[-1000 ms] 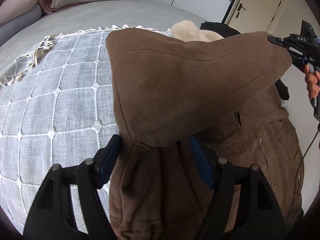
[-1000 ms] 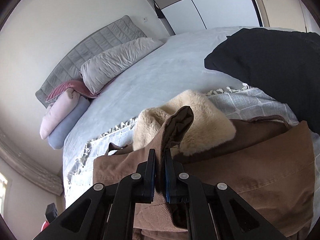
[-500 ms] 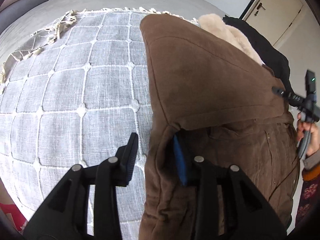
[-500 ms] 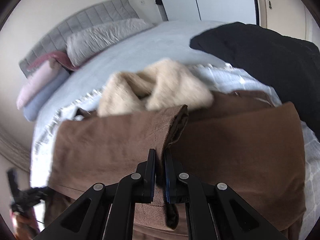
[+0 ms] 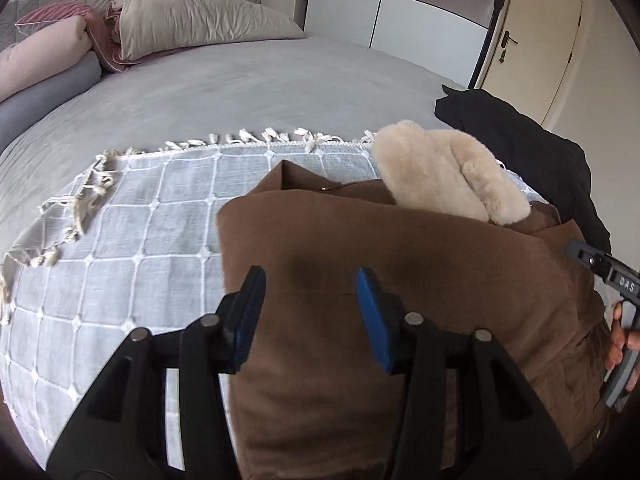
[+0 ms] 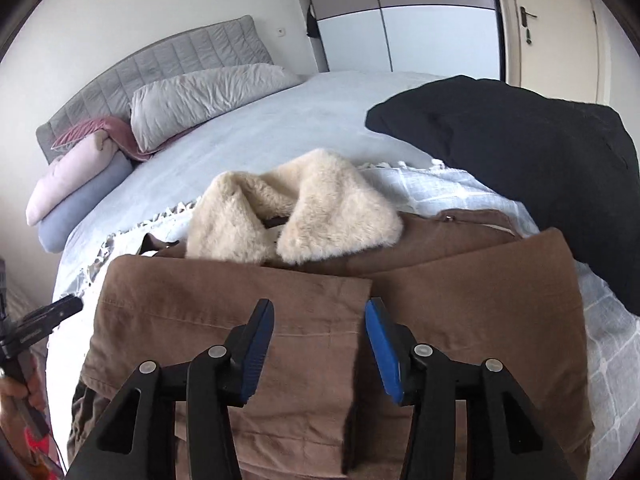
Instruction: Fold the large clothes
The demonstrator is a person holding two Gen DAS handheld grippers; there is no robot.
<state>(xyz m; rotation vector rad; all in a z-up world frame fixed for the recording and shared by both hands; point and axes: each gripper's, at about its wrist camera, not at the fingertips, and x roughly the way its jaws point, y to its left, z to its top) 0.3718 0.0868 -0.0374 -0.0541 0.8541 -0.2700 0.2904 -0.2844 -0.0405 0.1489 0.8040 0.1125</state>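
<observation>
Over the brown coat (image 5: 400,320) on the bed (image 5: 240,80), your left gripper (image 5: 312,292) and right gripper (image 6: 320,320) both hang spread, gripping nothing.

Your brown coat (image 5: 400,280) runs off the bottom edge in both views, so you can't see its hem. The folded sleeves cover its front, and the cream fur collar (image 6: 296,208) hides the neckline. The black garment (image 6: 520,140) is cut by the right edge. Your right gripper (image 5: 576,250) shows only partly at the left view's rim, its fingertips hidden behind the coat
</observation>
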